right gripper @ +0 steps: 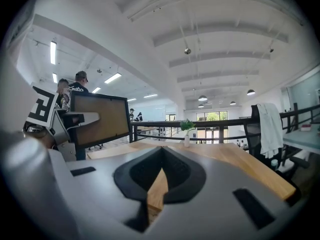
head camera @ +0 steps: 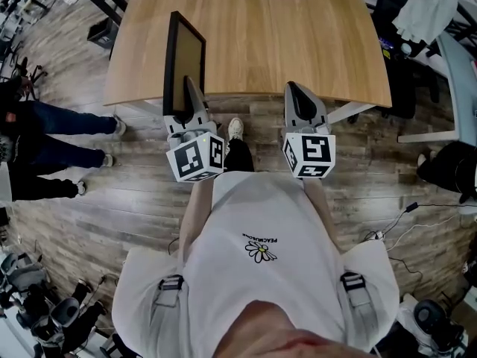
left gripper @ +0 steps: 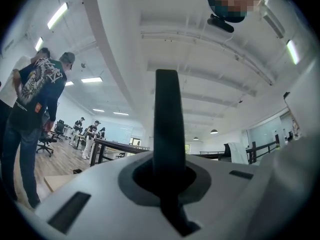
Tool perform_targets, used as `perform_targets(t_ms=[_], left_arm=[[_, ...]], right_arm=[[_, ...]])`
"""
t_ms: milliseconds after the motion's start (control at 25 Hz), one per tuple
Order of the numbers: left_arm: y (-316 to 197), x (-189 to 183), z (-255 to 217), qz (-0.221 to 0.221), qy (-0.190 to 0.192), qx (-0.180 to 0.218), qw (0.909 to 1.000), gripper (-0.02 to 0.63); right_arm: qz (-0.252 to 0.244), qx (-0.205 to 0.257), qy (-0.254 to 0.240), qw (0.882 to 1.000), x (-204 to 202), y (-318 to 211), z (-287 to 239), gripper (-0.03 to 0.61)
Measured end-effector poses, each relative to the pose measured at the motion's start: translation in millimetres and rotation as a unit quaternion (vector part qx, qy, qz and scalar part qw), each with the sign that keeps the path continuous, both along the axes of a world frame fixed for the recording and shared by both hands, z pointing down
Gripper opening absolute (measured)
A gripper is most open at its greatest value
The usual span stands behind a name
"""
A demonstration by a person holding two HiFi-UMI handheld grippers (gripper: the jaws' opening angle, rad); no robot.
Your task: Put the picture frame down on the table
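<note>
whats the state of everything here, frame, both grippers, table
picture frame: upright on edge, held over the table's near edge, apparently not set down yet
left gripper: shut on the picture frame's edge
right gripper: shut, nothing between its jaws, at the table's near edge
table: frame not yet resting on it

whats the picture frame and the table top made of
Picture frame: thin black border with a matte look, plastic or painted wood, can't tell which; the panel inside is flat tan, like cork or fibreboard. Table: light wood with lengthwise grain lines and a smooth satin surface, possibly veneer or laminate.
</note>
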State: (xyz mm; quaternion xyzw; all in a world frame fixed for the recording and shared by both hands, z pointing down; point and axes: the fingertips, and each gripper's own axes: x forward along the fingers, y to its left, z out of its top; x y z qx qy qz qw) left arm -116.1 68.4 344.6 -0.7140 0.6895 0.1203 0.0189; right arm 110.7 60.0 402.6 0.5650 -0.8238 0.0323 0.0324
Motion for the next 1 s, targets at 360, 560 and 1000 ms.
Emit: perform_targets(t_ms=[360, 560, 1000], left_arm=[[-93, -30, 4, 0.021, -0.002, -0.001, 0.9998, 0.023], [-161, -45, -6, 0.029, -0.024, 0.0, 0.9993, 0.023], [-258, -59, 17, 0.049, -0.025, -0.042, 0.9976, 0.023]], right_arm=[[0.0, 0.016, 0.02, 1.0, -46, -86, -6, 0.011], [-0.005, 0.018, 0.046, 0.999, -72, -143, -14, 0.011], [0.035, 0.008, 0.073, 0.997, -67, -235, -18, 0.011]])
